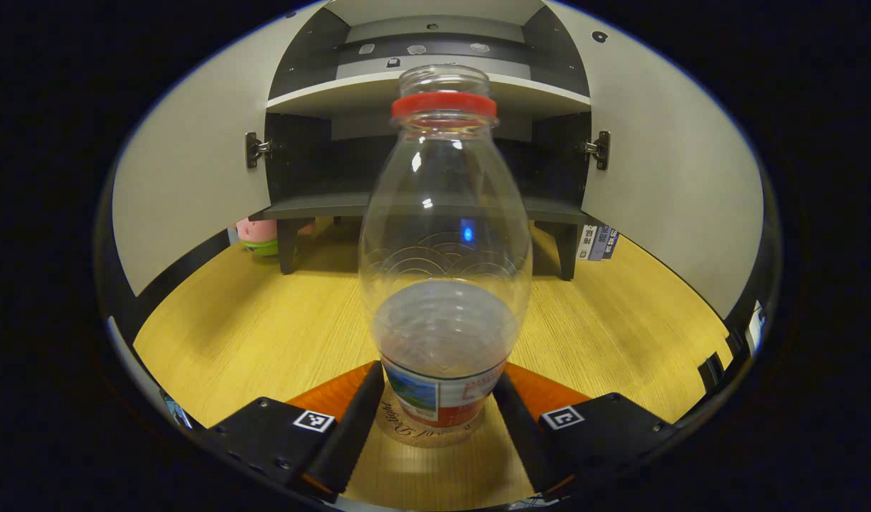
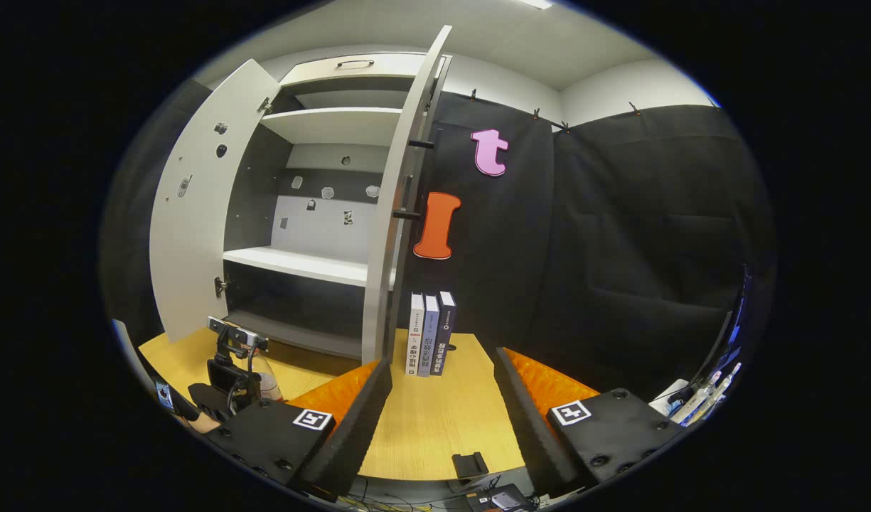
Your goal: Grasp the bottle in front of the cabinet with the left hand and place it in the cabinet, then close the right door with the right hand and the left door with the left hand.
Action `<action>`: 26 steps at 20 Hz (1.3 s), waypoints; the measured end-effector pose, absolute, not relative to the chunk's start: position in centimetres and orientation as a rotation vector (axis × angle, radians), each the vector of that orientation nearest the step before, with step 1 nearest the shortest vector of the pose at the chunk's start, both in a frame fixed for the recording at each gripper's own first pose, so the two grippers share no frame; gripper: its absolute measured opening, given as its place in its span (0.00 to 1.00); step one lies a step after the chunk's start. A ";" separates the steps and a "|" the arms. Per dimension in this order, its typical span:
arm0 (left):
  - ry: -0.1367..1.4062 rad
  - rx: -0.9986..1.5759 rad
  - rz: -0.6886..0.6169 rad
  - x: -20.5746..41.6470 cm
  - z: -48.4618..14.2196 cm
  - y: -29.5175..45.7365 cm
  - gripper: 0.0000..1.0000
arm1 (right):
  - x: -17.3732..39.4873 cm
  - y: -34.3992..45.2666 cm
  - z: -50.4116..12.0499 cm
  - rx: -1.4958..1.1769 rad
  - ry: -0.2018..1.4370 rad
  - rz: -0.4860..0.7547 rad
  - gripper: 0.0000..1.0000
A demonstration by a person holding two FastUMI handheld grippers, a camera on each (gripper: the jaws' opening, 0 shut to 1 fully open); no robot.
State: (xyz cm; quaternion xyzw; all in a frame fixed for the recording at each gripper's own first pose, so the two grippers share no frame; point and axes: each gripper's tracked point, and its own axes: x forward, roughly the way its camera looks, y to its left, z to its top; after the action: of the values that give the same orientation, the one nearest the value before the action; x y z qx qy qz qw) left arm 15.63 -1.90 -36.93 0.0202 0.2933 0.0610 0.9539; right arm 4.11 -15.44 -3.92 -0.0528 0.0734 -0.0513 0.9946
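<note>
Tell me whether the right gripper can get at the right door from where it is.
Probably yes. The right gripper is open, and the right door stands ajar ahead, left of the books, with bare tabletop between.

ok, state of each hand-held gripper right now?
Left hand-held gripper: fingers flank the clear red-capped plastic bottle; contact cannot be told.
Right hand-held gripper: open, empty.

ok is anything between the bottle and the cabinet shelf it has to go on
Nothing visible. In the left gripper view the bottle stands on the table between the left gripper's jaws, both cabinet doors are swung wide, and the bare tabletop runs straight to the open lower shelf.
</note>
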 end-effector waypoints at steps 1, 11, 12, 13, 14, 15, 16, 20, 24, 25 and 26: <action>0.599 0.032 0.126 15.9 -36.8 -1.8 0.82 | 4.4 -15.6 -4.0 -0.106 0.148 -0.100 0.96; 0.563 -0.008 0.090 16.9 -24.5 -1.5 0.76 | 6.3 -14.6 -4.6 -0.051 0.158 -0.043 0.96; 0.560 -0.016 0.085 17.3 -22.8 -1.4 0.75 | 6.4 -14.5 -4.9 -0.047 0.162 -0.038 0.96; 0.549 -0.033 0.081 17.8 -21.0 -1.4 0.76 | 6.6 -14.3 -5.0 -0.041 0.163 -0.035 0.96; 0.532 -0.048 0.072 18.3 -18.8 -1.3 0.76 | 6.7 -14.1 -5.2 -0.028 0.163 -0.030 0.96; 0.518 -0.056 0.065 18.9 -16.8 -1.1 0.76 | 6.9 -13.8 -5.4 -0.013 0.164 -0.025 0.96; 0.510 -0.059 0.052 19.0 -14.6 -0.8 0.75 | 6.9 -13.7 -5.8 -0.002 0.168 -0.020 0.96; 0.458 -0.058 -0.019 22.7 -7.4 -1.9 0.75 | 6.8 -14.2 -7.1 0.014 0.187 -0.026 0.96; 0.376 0.057 -0.056 27.5 -1.1 -2.9 0.75 | 6.6 -15.6 -7.8 0.043 0.203 -0.069 0.96; 0.364 0.073 -0.068 28.5 -0.5 -3.3 0.75 | 6.7 -16.1 -7.9 0.048 0.204 -0.083 0.96; 0.351 0.079 -0.081 29.6 -0.2 -3.4 0.75 | 6.8 -16.5 -7.9 0.050 0.202 -0.098 0.96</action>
State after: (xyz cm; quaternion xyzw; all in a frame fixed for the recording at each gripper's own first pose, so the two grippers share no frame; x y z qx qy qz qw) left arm 29.55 -3.41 -0.19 0.0395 0.1744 -0.0402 0.9831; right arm 6.76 -16.54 -7.88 0.0251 0.1010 -0.0489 0.9934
